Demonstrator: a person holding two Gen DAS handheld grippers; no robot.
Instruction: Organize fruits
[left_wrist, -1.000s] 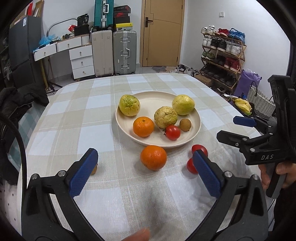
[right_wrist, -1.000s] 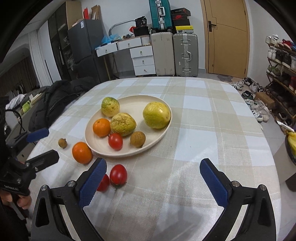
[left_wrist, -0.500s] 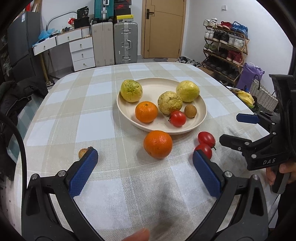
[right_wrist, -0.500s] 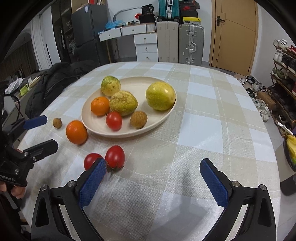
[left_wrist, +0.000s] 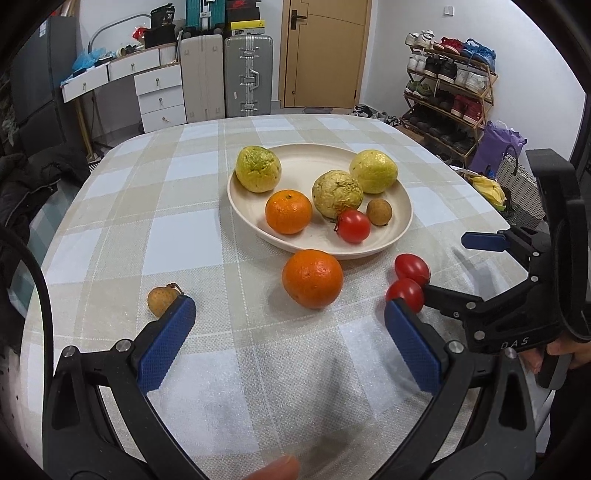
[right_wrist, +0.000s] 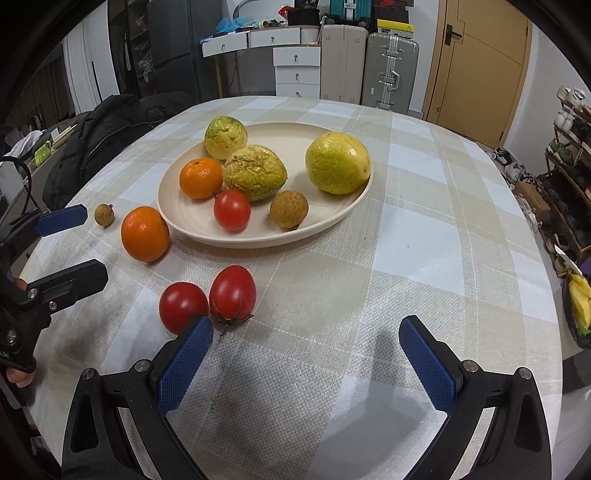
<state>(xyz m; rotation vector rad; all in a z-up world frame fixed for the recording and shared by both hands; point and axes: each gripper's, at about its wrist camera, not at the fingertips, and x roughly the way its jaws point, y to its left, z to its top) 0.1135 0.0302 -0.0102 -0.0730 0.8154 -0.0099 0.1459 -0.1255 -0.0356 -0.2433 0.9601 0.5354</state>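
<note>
Checked-cloth counter (left_wrist: 122, 236); plate (left_wrist: 402, 218) part-filled. Both hand-held grippers, left (left_wrist: 291, 343) and right (right_wrist: 306, 360), wide open, empty. Next, likely: close on loose orange (left_wrist: 312, 278).

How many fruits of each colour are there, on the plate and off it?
Yellow-green fruits: 3, all on the plate
Orange fruits: 2, one on the plate, one on the table
Red tomatoes: 3, one on the plate, two on the table
Small brown fruits: 2, one on the plate, one on the table
Total: 10
</note>
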